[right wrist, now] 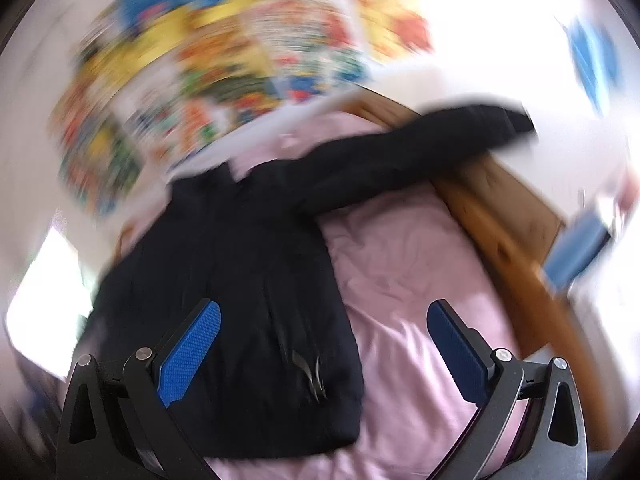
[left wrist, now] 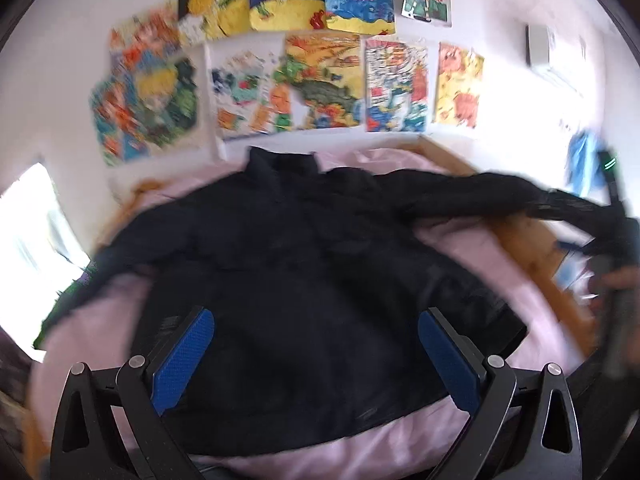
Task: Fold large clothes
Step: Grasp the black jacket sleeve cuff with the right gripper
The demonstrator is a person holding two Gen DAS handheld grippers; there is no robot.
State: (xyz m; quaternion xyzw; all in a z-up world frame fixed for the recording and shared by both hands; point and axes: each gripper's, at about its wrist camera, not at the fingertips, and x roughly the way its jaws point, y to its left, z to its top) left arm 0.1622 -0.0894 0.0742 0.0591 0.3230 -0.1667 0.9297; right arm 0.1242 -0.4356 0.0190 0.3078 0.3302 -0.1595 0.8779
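A large black jacket [left wrist: 304,264] lies spread front up on a pink bedsheet [left wrist: 472,248], collar toward the wall. Its right sleeve [left wrist: 500,192] stretches out to the right over the wooden bed frame. My left gripper [left wrist: 316,344] hovers open above the jacket's hem, nothing between its blue pads [left wrist: 184,356]. In the right wrist view the jacket [right wrist: 240,280] lies at left with a small pale logo [right wrist: 312,376] near the hem, and the sleeve [right wrist: 420,144] reaches the upper right. My right gripper [right wrist: 324,344] is open over the jacket's right edge and holds nothing. Both views are motion-blurred.
Colourful children's drawings [left wrist: 320,80] cover the white wall behind the bed. A wooden bed frame [right wrist: 500,216] runs along the right side. A bright window [left wrist: 32,240] is at left. A hand on the other gripper [left wrist: 620,280] shows at right, with blue items [right wrist: 576,252] beyond the frame.
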